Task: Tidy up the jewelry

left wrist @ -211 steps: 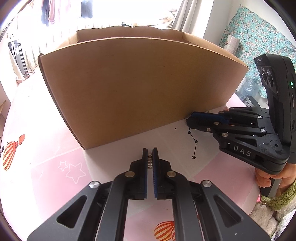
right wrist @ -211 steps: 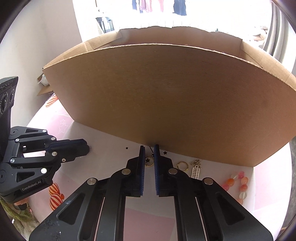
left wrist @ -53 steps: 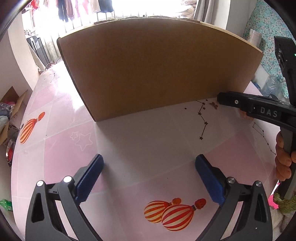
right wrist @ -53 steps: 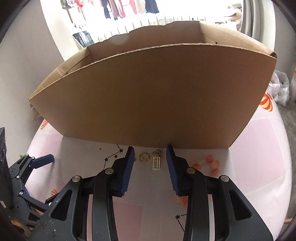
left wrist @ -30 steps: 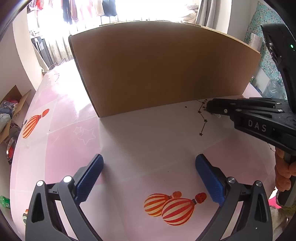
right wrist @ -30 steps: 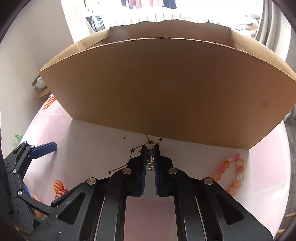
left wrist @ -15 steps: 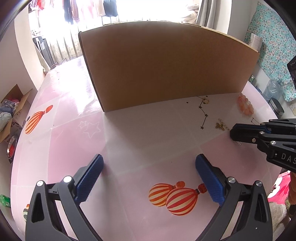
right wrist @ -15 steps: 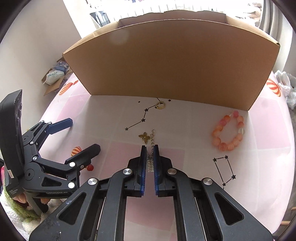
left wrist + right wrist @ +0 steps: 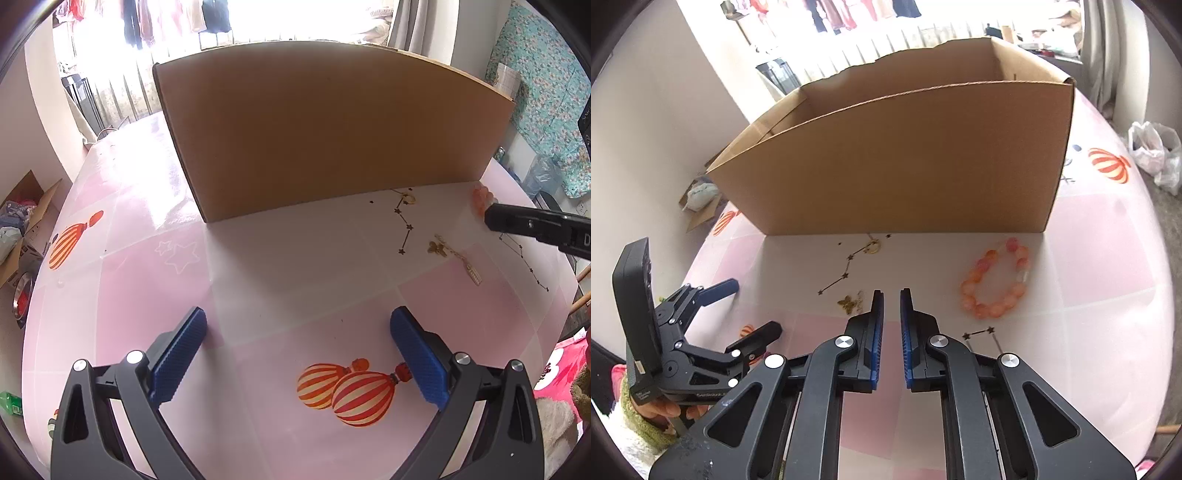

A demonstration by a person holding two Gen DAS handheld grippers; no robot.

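Two grippers hang over the pink table (image 9: 122, 295). The left gripper (image 9: 297, 354) is wide open and holds nothing. The right gripper (image 9: 892, 306) is opening its jaws, with only a small gap and nothing between them. The gold charm chain (image 9: 454, 254) lies on the table just left of its tips. The orange bead bracelet (image 9: 995, 284) lies to the right, near the cardboard box (image 9: 905, 162). A small gold ring (image 9: 874, 248), maybe, sits close to the box. The thin chain could snag on a finger and get dragged.

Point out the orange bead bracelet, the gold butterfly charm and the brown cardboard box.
orange bead bracelet (image 9: 997, 282), right wrist view, on its beads.
gold butterfly charm (image 9: 848, 302), right wrist view, its middle.
brown cardboard box (image 9: 905, 162), right wrist view, front wall.
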